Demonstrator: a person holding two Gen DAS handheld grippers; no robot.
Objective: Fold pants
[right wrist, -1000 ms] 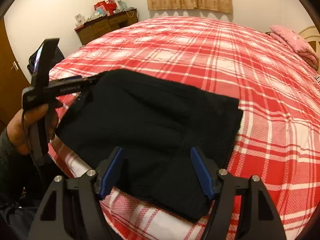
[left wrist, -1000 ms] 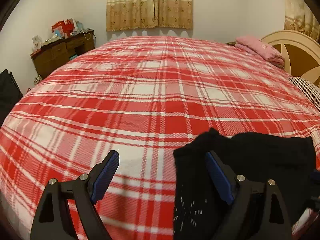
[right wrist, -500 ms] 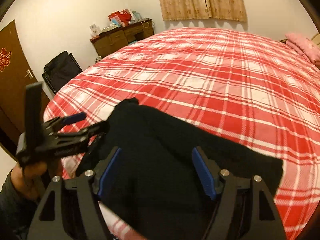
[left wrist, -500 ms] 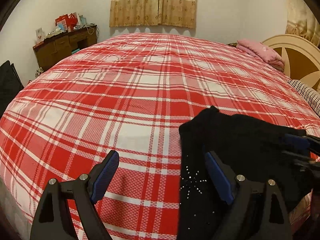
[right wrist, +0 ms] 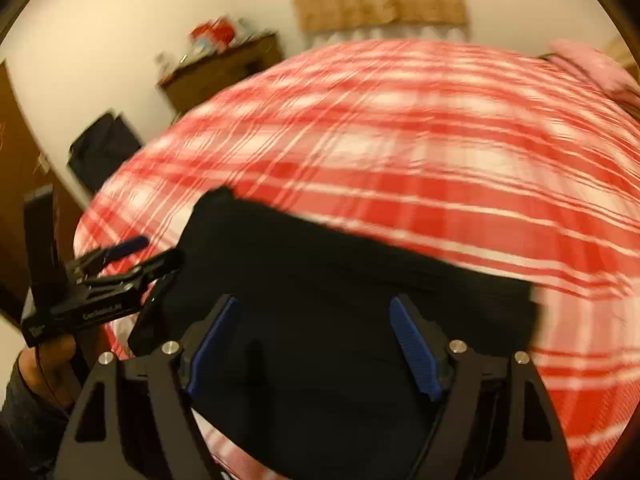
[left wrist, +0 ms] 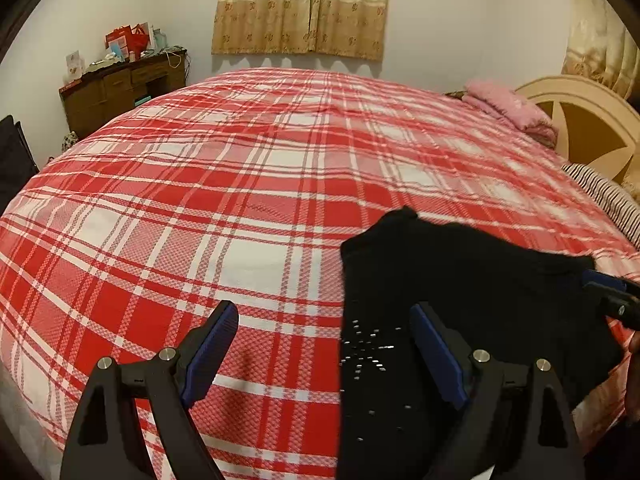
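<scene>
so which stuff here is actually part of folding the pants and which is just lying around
In the job:
black pants
left gripper
right gripper
plaid bed cover

Just lying about:
pink bedding
wooden dresser
curtain
striped pillow

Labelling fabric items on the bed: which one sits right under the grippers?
The black pants, folded on the red plaid bedspread and the only dark piece. The pink folded blanket and striped pillow lie far off by the headboard.

Black pants (left wrist: 472,300), folded flat, on bed's near edge.
</scene>
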